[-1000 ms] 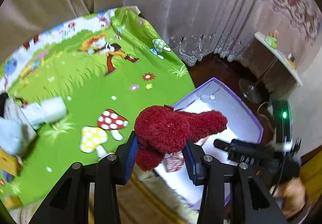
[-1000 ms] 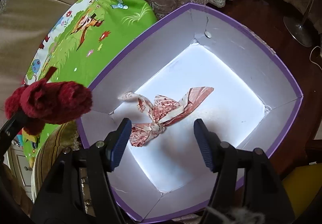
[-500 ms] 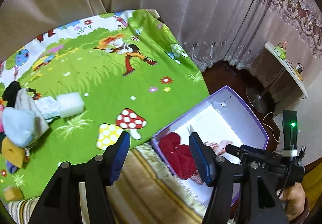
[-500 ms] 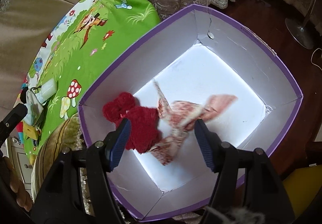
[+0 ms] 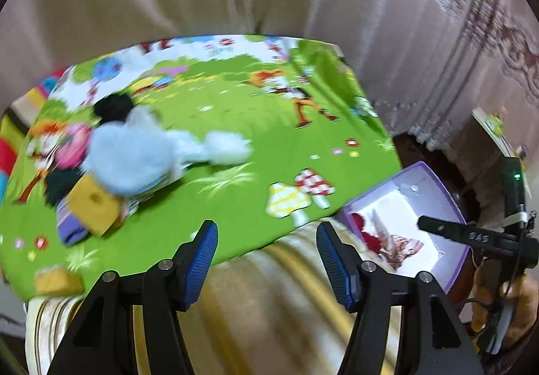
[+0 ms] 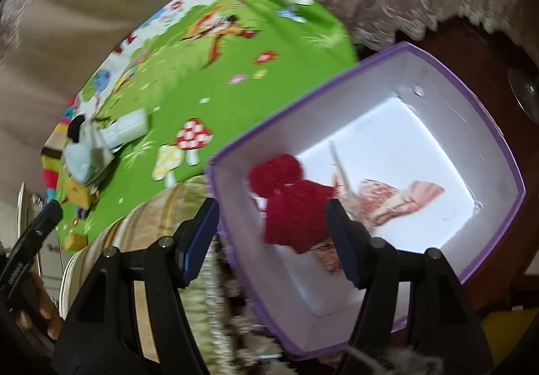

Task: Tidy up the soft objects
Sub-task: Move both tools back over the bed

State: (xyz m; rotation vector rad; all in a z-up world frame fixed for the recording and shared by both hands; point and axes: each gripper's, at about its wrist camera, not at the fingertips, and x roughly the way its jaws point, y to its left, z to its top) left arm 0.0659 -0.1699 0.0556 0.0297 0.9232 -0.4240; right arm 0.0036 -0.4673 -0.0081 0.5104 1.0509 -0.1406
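Grippers both stand empty with jaws apart: the left gripper (image 5: 266, 250) over the near edge of the green cartoon mat (image 5: 235, 152), the right gripper (image 6: 271, 233) above the purple box (image 6: 465, 95). The red plush toy (image 6: 293, 203) lies inside the box by its left wall, touching a patterned cloth (image 6: 390, 199). A blurred pile of soft things (image 5: 124, 159) sits near the mat's left edge.

A fuzzy dark-red plush piece (image 6: 293, 203) lies in the near left part of the purple-rimmed white box (image 6: 465, 95), touching a crumpled pink-and-red patterned cloth (image 6: 387, 203) spread beside it on the box floor. On the green cartoon mat (image 5: 235, 179), well apart from the box, sits a blurred heap: a pale blue plush (image 5: 134, 156), a yellow sponge block (image 5: 92, 206) and dark soft pieces.
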